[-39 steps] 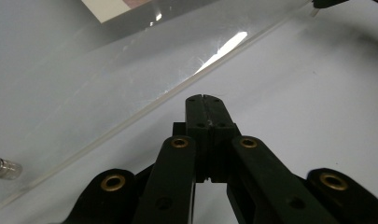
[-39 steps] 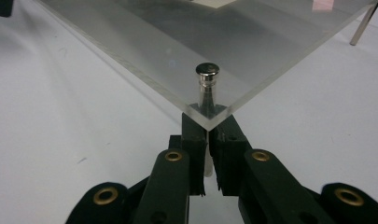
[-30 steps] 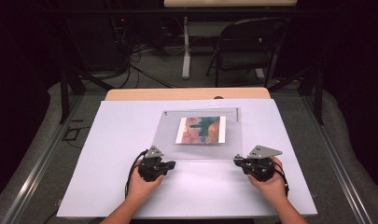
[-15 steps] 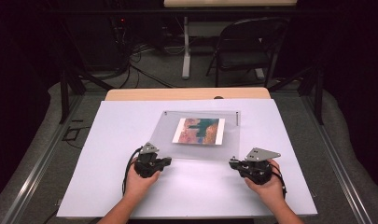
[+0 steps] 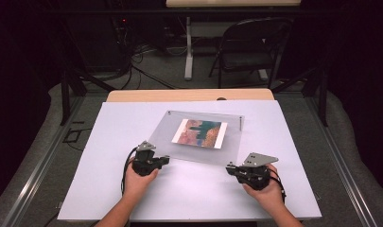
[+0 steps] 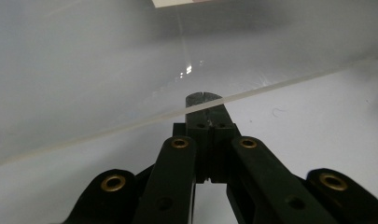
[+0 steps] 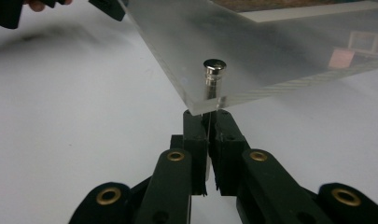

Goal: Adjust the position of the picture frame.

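**Acrylic frame rotated, both near corners pinched**

Change: against the earlier high-view frames, the clear acrylic photo frame [image 5: 198, 137] no longer sits square to the table. It is now skewed, left near corner swung toward the person, and both hands sit lower in the high view. Reads as the panel being turned or dragged by its near edge; the task looks early, frame not yet taken apart.

Left gripper [image 5: 153, 160]: jaws pressed together at the frame's left near corner. In the left gripper view the panel edge [image 6: 130, 126] crosses right over the fingertips [image 6: 204, 99]; cannot tell whether they clamp the sheet or just sit under it.

Right gripper [image 5: 232, 168]: jaws pinching a thin lower sheet at the right near corner, directly below the metal standoff bolt [image 7: 214, 74] that passes through the thick top panel.

Photo print [image 5: 200, 133]: sandwiched mid-frame, well ahead of both fingertip pairs.

Around: white table cover [image 5: 108, 189] under everything, wooden table edge [image 5: 132, 95] past the frame, folding chair [image 5: 255, 47] and cables on the floor far beyond. Another standoff [image 5: 239, 124] at the far right corner.

Nothing stands in the way on the table. Likely risk: a thin-edge grip slipping, or the panel flexing at the bolts.
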The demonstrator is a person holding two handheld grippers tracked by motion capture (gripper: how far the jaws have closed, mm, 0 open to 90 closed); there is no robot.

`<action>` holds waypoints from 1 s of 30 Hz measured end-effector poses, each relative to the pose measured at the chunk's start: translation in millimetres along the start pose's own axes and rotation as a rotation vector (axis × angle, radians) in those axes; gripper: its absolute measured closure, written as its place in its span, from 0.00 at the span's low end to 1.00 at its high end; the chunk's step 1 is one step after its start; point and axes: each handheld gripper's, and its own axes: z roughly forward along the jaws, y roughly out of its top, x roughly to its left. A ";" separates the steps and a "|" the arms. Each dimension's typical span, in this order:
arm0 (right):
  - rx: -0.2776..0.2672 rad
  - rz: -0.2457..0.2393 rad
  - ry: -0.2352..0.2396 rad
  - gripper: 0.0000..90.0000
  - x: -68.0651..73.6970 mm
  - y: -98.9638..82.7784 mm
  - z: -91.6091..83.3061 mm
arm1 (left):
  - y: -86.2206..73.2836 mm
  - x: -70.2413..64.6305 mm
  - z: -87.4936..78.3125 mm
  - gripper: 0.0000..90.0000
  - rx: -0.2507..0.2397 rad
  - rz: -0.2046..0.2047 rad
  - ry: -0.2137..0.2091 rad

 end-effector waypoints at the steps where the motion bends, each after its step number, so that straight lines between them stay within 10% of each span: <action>1: 0.001 0.001 0.010 0.95 3.2 0.4 1.4 | 0.5 1.5 -0.1 1.00 -0.002 -0.006 0.006; 30: 0.007 0.008 0.151 0.95 55.7 4.5 17.4 | 30.7 8.2 22.3 1.00 0.020 -0.010 0.009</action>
